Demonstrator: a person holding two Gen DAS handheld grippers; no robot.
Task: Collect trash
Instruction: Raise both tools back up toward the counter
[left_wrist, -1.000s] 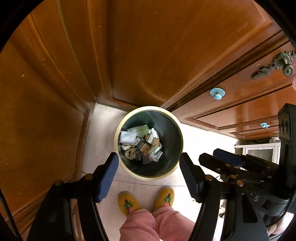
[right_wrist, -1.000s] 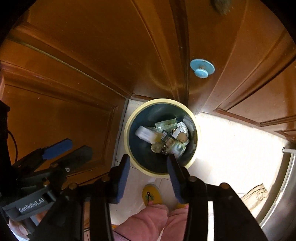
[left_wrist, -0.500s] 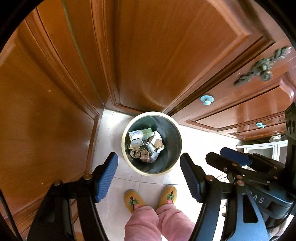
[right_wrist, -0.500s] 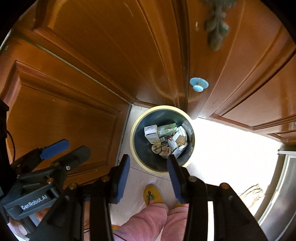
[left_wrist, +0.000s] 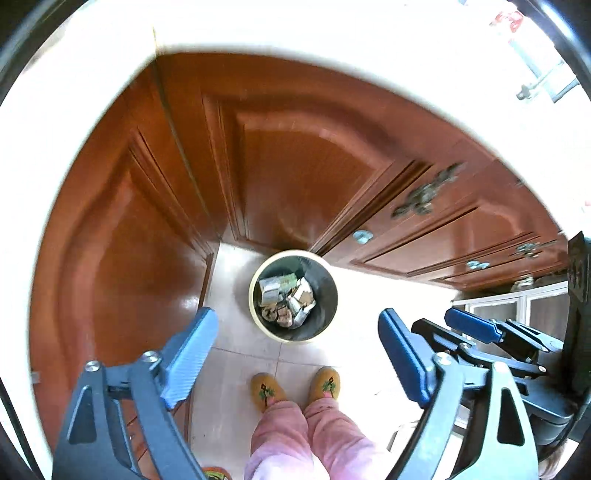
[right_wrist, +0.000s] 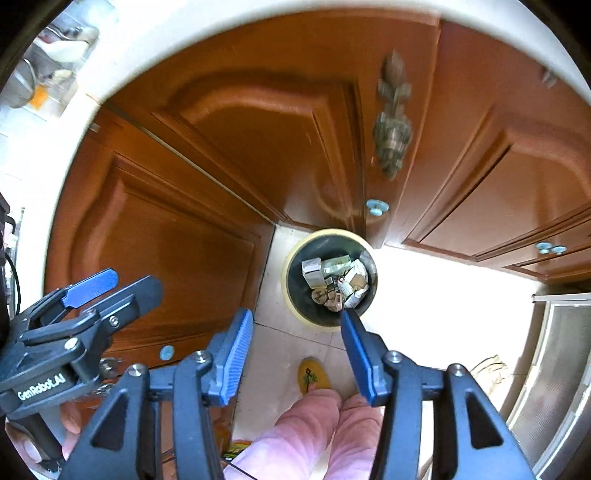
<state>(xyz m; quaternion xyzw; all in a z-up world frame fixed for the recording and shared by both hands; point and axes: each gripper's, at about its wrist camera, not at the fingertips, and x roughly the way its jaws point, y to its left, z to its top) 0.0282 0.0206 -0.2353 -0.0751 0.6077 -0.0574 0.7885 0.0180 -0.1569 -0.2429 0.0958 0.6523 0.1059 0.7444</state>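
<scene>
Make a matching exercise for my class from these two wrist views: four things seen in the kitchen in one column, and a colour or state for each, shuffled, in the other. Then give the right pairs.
Things
1. trash bin
2. slippers
3. cabinet door
4. left hand-held gripper

Colour or state
A. brown wood, closed
B. open, nothing between the blue pads
C. standing on the floor in the corner, boxes and wrappers inside
D. yellow, with a small tree design

Pairs: 1-C, 2-D, 3-A, 4-B
</scene>
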